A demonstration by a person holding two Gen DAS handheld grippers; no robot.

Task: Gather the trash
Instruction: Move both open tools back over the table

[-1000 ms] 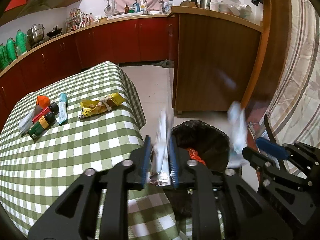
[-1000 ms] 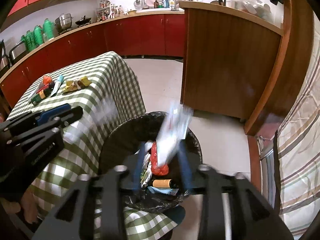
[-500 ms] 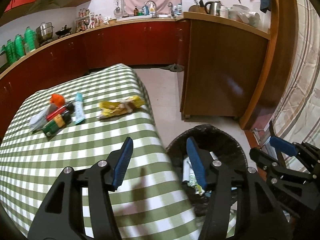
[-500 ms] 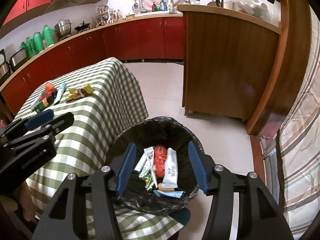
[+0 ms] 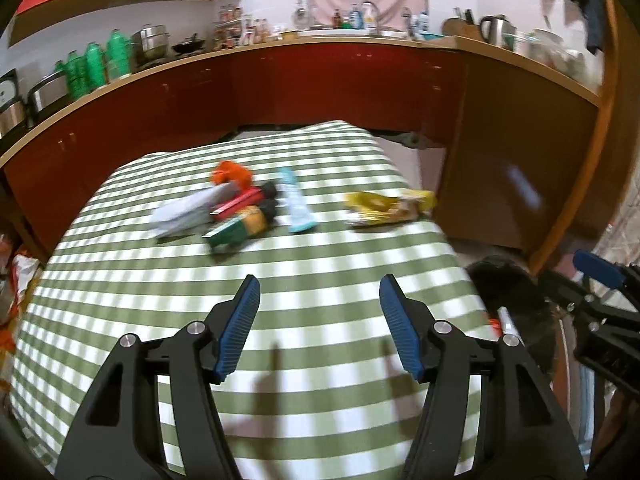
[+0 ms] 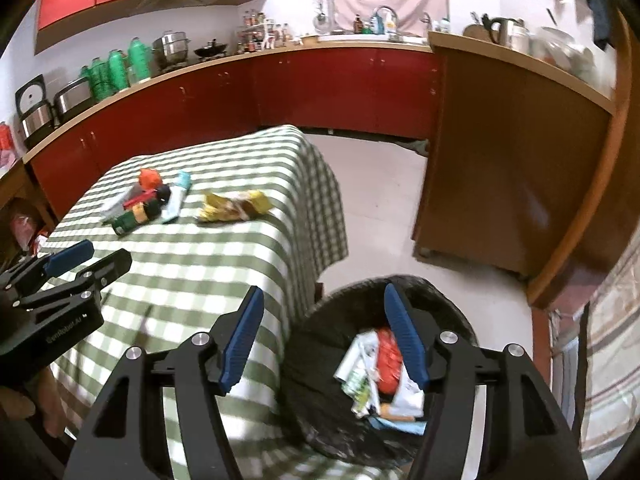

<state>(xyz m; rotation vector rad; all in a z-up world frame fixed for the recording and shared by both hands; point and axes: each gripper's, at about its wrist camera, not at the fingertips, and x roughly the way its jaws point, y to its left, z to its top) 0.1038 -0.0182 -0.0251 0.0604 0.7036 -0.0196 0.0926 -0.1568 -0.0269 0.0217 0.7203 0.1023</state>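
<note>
My left gripper (image 5: 320, 324) is open and empty above the green-checked table (image 5: 280, 320). On the far part of the table lie a yellow snack wrapper (image 5: 388, 206), a light-blue tube (image 5: 296, 204), a green and orange bottle (image 5: 240, 228), a red stick (image 5: 240, 202), a grey packet (image 5: 188, 212) and an orange scrap (image 5: 232, 172). My right gripper (image 6: 324, 340) is open and empty, over the table's edge and the black-lined bin (image 6: 320, 400). Inside the bin lie wrappers and a red packet (image 6: 390, 356). The yellow wrapper (image 6: 234, 206) also shows in the right wrist view.
Red kitchen cabinets (image 6: 320, 88) run behind the table, with pots and green flasks on the counter. A brown wooden cabinet (image 6: 500, 160) stands right of the bin. Bare floor (image 6: 380, 200) lies between table and cabinet. A striped cloth (image 6: 612, 360) hangs at the far right.
Both grippers let their wrappers fall into the bin and stand open. The left gripper has swung left over the table; the right gripper has lifted and turned toward the table.
</note>
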